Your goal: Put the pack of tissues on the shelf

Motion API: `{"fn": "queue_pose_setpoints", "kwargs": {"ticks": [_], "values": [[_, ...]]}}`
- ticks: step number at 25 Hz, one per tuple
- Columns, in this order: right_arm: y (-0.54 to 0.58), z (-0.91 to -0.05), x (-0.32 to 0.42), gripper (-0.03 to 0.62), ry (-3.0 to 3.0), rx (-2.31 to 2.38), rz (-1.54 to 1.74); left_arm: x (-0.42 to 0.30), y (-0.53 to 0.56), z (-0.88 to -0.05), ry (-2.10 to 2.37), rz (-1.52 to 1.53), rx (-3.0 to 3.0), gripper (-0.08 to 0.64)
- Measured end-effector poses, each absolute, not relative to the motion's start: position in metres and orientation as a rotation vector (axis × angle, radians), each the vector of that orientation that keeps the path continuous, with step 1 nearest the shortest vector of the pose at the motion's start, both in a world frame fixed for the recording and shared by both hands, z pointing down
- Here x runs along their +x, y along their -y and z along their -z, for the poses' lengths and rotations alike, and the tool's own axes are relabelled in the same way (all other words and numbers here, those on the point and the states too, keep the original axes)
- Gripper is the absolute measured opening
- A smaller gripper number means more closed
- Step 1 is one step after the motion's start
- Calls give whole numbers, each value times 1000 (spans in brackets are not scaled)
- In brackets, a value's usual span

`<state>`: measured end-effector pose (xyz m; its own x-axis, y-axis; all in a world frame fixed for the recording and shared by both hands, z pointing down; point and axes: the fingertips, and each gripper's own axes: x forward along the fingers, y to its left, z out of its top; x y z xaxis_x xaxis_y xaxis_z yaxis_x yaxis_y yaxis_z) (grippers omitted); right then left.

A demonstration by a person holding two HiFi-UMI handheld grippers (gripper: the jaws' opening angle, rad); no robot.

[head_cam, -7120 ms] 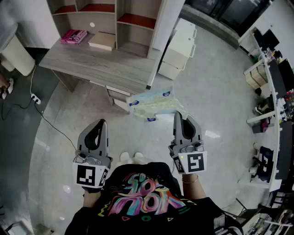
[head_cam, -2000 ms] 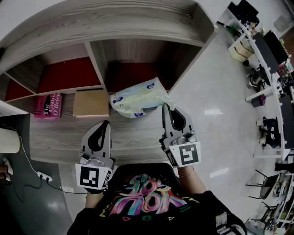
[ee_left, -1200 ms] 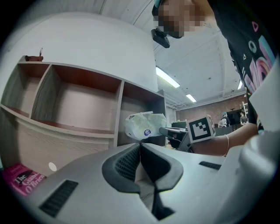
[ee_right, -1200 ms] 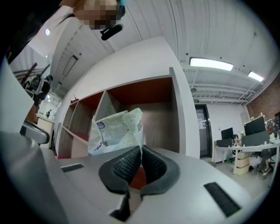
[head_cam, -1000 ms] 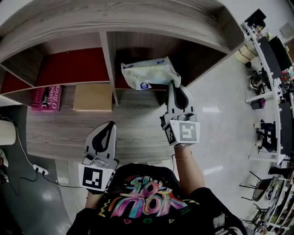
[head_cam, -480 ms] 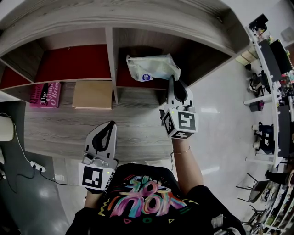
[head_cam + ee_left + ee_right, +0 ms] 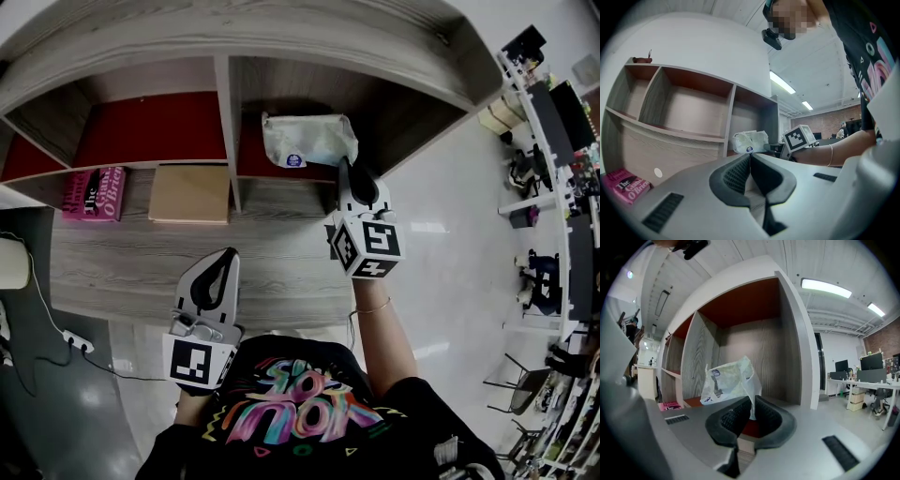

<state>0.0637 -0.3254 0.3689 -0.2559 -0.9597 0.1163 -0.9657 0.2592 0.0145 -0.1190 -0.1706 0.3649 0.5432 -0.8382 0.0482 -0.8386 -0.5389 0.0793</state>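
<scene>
Right gripper (image 7: 751, 401) has its jaws pinched nearly together on a thin flap of wrapper at the corner of the pack of tissues (image 7: 726, 380), so it's holding the pack by the plastic and not by the body. In the right gripper view the pack stands up above the jaws, a bit crumpled, blue printed labels facing out.

The pack is inside the right-hand compartment of the shelf (image 7: 228, 122), upper middle of the head view, just right of the upright divider. Its lower edge is down at the red floor of that compartment, but I honestly can't tell if it's resting there or hanging from the gripper.

The left gripper (image 7: 228, 253) is well away from all that, lower left of centre in the head view, hovering over the wood-grain counter (image 7: 141, 272). Its jaws are closed on each other with nothing in them.

Further out, on the counter under the left compartment, there's a flat tan box (image 7: 189, 193), and just beside it, on the left, a pink book (image 7: 94, 192). Off the right side of the frame is a pale shiny floor with desks and chairs along the edge.
</scene>
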Motion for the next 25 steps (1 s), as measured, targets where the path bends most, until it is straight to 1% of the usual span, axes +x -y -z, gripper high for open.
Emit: {"fn": "queue_pose_setpoints", "kwargs": {"ticks": [10, 16, 25], "values": [[320, -383, 54, 100, 2432, 1736, -219, -113, 163, -357, 1464, 9, 2691, 26], [314, -380, 55, 129, 2447, 1732, -222, -113, 156, -355, 1477, 14, 2695, 26], [301, -371, 55, 152, 2492, 1691, -169, -111, 152, -349, 1504, 17, 2703, 26]]}}
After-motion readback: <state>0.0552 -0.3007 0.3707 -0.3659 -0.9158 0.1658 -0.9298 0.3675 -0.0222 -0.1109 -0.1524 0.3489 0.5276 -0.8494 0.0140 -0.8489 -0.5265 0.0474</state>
